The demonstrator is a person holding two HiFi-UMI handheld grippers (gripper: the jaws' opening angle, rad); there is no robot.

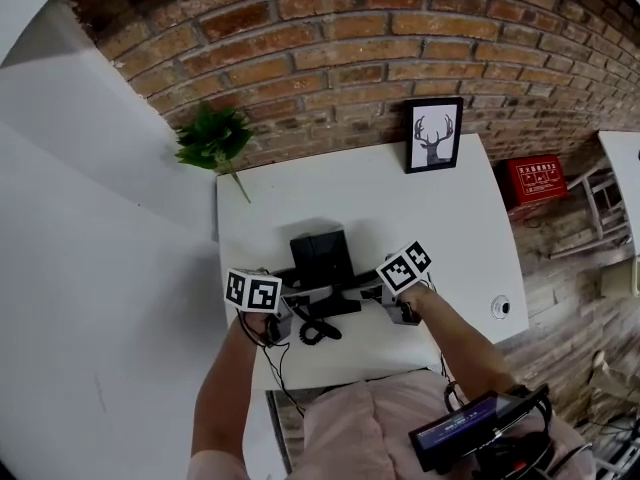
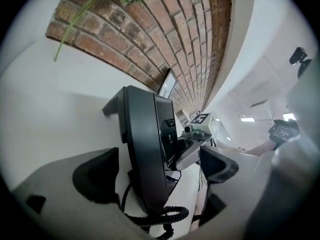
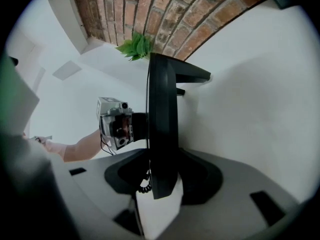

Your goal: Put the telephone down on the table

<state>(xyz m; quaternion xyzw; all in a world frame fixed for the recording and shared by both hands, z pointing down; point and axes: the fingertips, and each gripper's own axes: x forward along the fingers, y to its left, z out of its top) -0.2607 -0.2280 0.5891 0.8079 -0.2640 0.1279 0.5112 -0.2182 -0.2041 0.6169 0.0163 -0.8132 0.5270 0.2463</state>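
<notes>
The telephone (image 1: 321, 268) lies lengthwise between both hands: right tongs (image 3: 162, 176) clamped on one end, left tongs (image 2: 157, 171) apart around the other.

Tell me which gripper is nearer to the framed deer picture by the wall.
Right. The right gripper sits near the table's front edge, almost straight before the deer picture; the left gripper is further left, away from it.
</notes>
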